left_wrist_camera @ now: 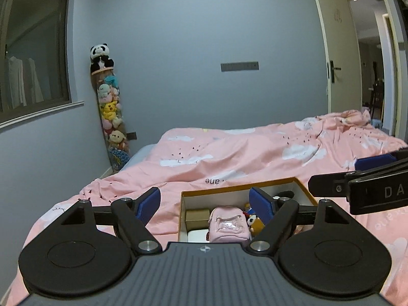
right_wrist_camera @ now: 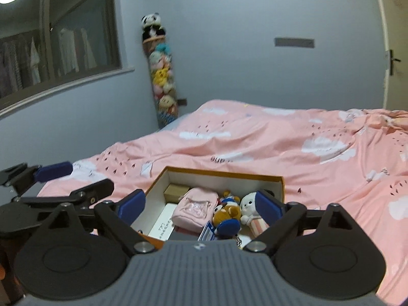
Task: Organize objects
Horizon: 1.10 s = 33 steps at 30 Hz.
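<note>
An open orange-rimmed cardboard box [left_wrist_camera: 303, 187] [right_wrist_camera: 278, 182] sits on the pink bed. In it lie a pink mini backpack [left_wrist_camera: 228, 225] [right_wrist_camera: 195, 207], a small tan box [left_wrist_camera: 197, 216] [right_wrist_camera: 176, 191], a white card [right_wrist_camera: 165, 223], a brown bear plush [right_wrist_camera: 225, 215], a duck plush [right_wrist_camera: 229, 197] and a white plush [right_wrist_camera: 248, 207]. My left gripper [left_wrist_camera: 205, 202] is open and empty just above the box's near side. My right gripper [right_wrist_camera: 201, 205] is open and empty over the box. Each gripper shows at the edge of the other's view.
The pink cloud-print duvet [left_wrist_camera: 242, 153] covers the bed around the box. A tall tube of plush toys [left_wrist_camera: 111, 112] topped by a panda [left_wrist_camera: 100, 54] leans in the far corner. A window [left_wrist_camera: 30, 58] is at left and an open door [left_wrist_camera: 341, 58] at right.
</note>
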Tool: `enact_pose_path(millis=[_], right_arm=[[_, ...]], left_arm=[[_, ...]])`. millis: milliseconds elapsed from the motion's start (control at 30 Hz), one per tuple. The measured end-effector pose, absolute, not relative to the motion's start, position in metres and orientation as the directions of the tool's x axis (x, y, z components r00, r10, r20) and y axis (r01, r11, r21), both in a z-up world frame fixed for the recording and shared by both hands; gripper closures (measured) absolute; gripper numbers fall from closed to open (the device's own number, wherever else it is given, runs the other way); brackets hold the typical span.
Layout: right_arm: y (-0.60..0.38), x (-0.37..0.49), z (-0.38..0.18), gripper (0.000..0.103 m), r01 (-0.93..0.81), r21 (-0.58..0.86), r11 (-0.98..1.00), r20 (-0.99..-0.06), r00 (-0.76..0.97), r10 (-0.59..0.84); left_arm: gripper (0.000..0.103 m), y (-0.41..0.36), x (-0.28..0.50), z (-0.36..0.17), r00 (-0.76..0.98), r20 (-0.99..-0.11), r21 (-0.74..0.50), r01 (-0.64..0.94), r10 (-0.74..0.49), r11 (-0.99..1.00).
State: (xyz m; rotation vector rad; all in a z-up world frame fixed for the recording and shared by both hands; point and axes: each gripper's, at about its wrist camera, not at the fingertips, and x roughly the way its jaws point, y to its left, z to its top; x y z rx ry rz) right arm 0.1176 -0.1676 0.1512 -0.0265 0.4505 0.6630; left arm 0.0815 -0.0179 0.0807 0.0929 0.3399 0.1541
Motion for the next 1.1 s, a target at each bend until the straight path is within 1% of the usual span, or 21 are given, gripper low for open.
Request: enact_pose_path(millis=[33,100,267,433,633,700,800,967,1100], right_arm=[[-0.169,0.113,0.149,0.001,-0.576,0.123,0.808,-0.392,0.720,0.573],[-0.172,0.104,0.143,0.001,-0.527,0.140,0.838,-0.340,0.769,0.541],[-0.169,0.095,0.124,0.001,-0.420,0.167,0.892,-0.335,0.827,0.452],[-0.158,0.100,0.101,0.001,-0.411,0.139,0.901,-0.413,0.803,0.430],[-0.158,0.108,0.084,0.001,-0.418,0.170,0.892,-0.456,0.769,0.447],[-0.159,0.112,0.078,0.001,-0.387,0.173,0.906,-0.476,0.772,0.421],[-0.160,0.113,0.072,0.001,-0.352,0.139,0.926,-0.500,0.782,0.373],[-0.160,0.123,0.060,0.001,-0.362,0.155,0.919,-0.524,0.759,0.387],[-0.158,0.125,0.055,0.001,-0.371,0.155,0.916,-0.537,0.746,0.393]], left_arm=[[0.011,-0.018,0.079,0.080,0.935,-0.311,0.115,-0.140,0.170,0.983],[0.011,-0.018,0.080,0.076,0.936,-0.303,0.118,-0.150,0.180,0.982],[0.011,-0.012,0.080,0.063,0.930,-0.316,0.095,-0.168,0.190,0.981],[0.011,-0.004,0.081,0.043,0.909,-0.377,0.082,-0.161,0.180,0.984],[0.011,-0.001,0.086,0.022,0.874,-0.451,0.081,-0.163,0.182,0.983],[0.011,0.000,0.088,0.016,0.861,-0.477,0.075,-0.156,0.173,0.985],[0.011,0.002,0.090,0.007,0.845,-0.508,0.067,-0.151,0.164,0.986],[0.011,0.000,0.098,-0.006,0.798,-0.581,0.076,-0.140,0.158,0.987],[0.011,0.004,0.102,-0.014,0.755,-0.639,0.055,-0.148,0.149,0.988]])
